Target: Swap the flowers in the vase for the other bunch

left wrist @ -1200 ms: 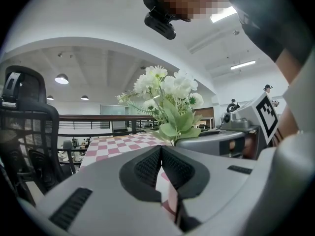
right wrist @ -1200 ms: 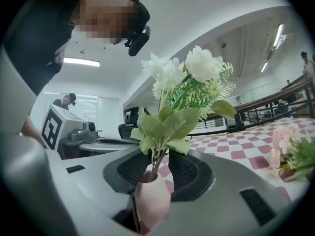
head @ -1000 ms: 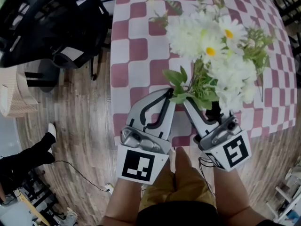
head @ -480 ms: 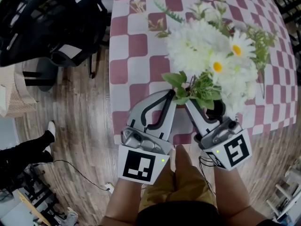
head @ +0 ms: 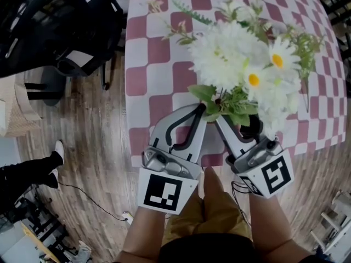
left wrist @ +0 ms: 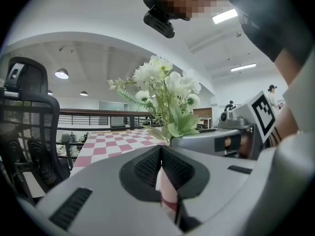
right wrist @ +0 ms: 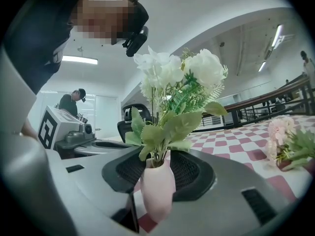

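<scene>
**A:** Fig. 1, head view. What differs from 1 second before?

**B:** Little. Both pairs of tongs hold their places at the near edge of the desk [head: 159, 53]. Only the white bunch [head: 241, 59] has shifted: its 2 daisies now sit lower and further right in view.

**A:** State of the right tongs [right wrist: 160, 163]?

**B:** Closed on the vase [right wrist: 157, 188]. Its pink body sits between the pads, pressed from both sides. Whether its foot rests on the cloth or hangs just above it cannot be told.

**A:** And the left tongs [left wrist: 160, 154]?

**B:** Closed, tips together, with nothing seen between them. They lie just beside the lowest leaves of the white bunch, not on a stem.

**A:** Where is the replacement?

**B:** The pink bunch [right wrist: 283, 139] lies on the desk beyond the vase, well apart from it.

**A:** Meaning for the task?

**B:** By my judgement the swap is at its 1st step. The white bunch is still in the vase, so nothing has been taken out. The vase is steadied, and the small sway suggests handling, not removal. The left tongs would have to open and take the stems near the vase mouth before any lift. There are 2 risks: thin stems slipping from the pads, and the light vase tipping as they pull.
</scene>
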`<action>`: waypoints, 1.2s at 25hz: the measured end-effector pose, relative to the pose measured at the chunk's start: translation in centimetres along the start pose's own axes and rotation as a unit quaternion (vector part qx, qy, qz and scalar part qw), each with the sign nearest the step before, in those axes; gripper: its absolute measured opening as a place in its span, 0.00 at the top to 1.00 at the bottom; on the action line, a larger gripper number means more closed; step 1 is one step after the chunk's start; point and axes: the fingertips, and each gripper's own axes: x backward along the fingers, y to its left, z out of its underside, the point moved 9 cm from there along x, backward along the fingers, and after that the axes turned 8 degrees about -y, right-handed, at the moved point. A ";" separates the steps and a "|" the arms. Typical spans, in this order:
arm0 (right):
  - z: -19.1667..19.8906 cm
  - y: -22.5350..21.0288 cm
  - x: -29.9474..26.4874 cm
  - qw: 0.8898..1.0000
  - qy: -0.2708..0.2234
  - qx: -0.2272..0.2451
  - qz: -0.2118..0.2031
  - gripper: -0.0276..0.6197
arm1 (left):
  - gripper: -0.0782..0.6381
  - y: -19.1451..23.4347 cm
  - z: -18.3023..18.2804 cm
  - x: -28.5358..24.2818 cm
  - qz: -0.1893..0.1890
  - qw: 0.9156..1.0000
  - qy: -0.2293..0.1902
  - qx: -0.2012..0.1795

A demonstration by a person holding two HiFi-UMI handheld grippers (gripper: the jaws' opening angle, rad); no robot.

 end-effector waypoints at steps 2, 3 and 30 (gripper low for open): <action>-0.1 0.0 0.0 1.000 0.001 0.002 0.000 0.72 | 0.88 0.0 -0.1 0.0 0.001 1.000 0.000 -0.002; -0.1 0.0 0.0 1.000 0.001 0.002 0.000 0.72 | 0.88 0.0 -0.1 0.0 0.002 1.000 0.001 -0.002; -0.5 0.8 1.7 1.000 0.006 0.010 -0.009 0.64 | 0.88 -0.9 0.0 1.1 -0.014 1.000 0.015 -0.002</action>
